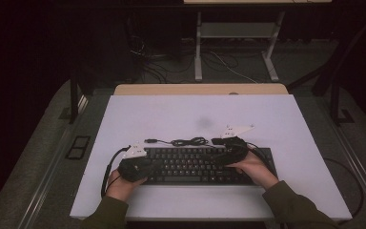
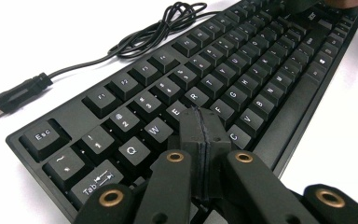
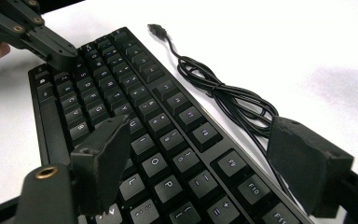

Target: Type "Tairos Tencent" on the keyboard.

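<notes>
Keyboard (image 1: 198, 165) lies flat near the surface's (image 1: 276, 114) front edge, cable (image 1: 187, 141) coiled behind it. Left gripper (image 2: 200, 126) hovers with jaws together over the left keys; right gripper (image 3: 205, 154), jaws apart, straddles the right end. Typing or pressing seems underway; next, lower the closed tip onto one key.
</notes>
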`<action>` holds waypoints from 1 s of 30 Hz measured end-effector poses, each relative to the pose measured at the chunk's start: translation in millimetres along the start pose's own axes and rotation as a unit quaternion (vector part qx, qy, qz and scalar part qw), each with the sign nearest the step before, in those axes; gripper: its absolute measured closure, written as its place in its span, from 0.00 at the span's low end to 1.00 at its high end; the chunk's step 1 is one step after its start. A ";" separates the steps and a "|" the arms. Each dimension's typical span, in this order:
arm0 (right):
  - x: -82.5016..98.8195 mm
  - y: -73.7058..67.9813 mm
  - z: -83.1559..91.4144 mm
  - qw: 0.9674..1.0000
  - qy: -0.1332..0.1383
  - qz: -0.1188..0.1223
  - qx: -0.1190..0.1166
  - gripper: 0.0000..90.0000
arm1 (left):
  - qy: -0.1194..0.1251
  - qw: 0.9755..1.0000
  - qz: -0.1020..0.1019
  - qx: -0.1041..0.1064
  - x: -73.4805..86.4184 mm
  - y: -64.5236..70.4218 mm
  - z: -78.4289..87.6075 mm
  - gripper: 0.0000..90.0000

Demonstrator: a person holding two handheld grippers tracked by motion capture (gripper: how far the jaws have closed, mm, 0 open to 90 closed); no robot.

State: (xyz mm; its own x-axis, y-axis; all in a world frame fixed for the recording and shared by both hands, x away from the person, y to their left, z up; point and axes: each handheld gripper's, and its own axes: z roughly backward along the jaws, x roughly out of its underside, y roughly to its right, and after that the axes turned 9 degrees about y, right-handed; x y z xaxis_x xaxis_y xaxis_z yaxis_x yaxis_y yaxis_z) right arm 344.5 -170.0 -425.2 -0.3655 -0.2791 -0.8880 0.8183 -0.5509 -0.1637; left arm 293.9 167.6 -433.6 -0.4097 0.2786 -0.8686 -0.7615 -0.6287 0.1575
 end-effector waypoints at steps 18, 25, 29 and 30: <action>0.7 -0.2 -0.5 1.000 -0.001 0.006 0.001 0.24 | -0.018 1.000 -0.003 -0.002 2.1 -5.4 -8.8 0.99; 0.5 -0.6 0.5 1.000 -0.001 0.004 0.003 0.24 | -0.019 1.000 -0.008 -0.006 1.1 -4.1 -8.1 0.99; 0.3 0.2 1.5 1.000 0.002 0.005 0.004 0.24 | -0.013 1.000 -0.012 -0.006 -0.4 -3.8 -5.3 0.99; 0.4 0.6 1.8 1.000 0.003 0.006 0.003 0.24 | -0.012 1.000 -0.011 -0.005 -0.6 -3.8 -4.9 0.99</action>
State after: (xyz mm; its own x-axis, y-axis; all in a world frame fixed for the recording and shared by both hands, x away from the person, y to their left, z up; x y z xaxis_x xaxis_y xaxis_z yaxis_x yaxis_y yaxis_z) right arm 344.0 -171.9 -424.9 -0.3537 -0.2813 -0.8921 0.8197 -0.5525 -0.1508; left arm 299.5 166.3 -436.0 -0.4040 0.3100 -0.8606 -0.7657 -0.6294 0.1327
